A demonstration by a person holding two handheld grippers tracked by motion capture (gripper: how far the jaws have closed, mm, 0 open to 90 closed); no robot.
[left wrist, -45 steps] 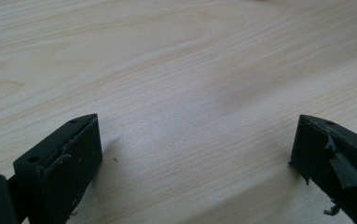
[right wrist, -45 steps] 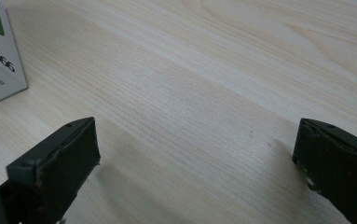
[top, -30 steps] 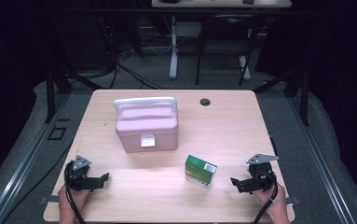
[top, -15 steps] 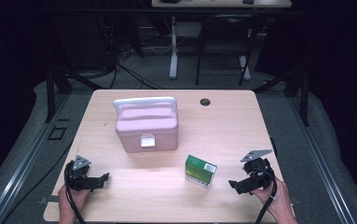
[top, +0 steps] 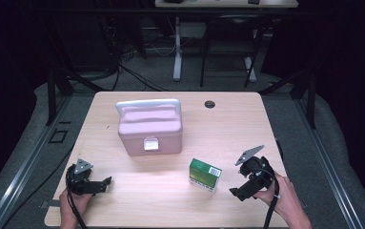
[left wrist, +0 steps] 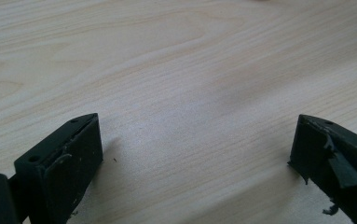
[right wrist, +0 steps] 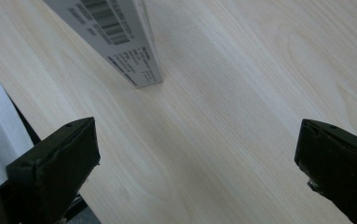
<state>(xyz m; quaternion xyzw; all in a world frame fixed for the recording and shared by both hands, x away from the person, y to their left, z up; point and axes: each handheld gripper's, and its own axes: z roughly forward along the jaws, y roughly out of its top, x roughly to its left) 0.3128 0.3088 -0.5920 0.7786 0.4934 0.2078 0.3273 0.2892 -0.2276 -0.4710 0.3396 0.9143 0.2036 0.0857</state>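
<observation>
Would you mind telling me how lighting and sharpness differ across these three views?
High view: the table is brightly lit, the surroundings dark. Left gripper view: soft glare on the wood between the open jaws. Right gripper view: the green box looks slightly blurred, casting a faint shadow.

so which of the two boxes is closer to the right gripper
The small green box, just left of the right gripper; the bigger pink handled box sits farther back.
</observation>
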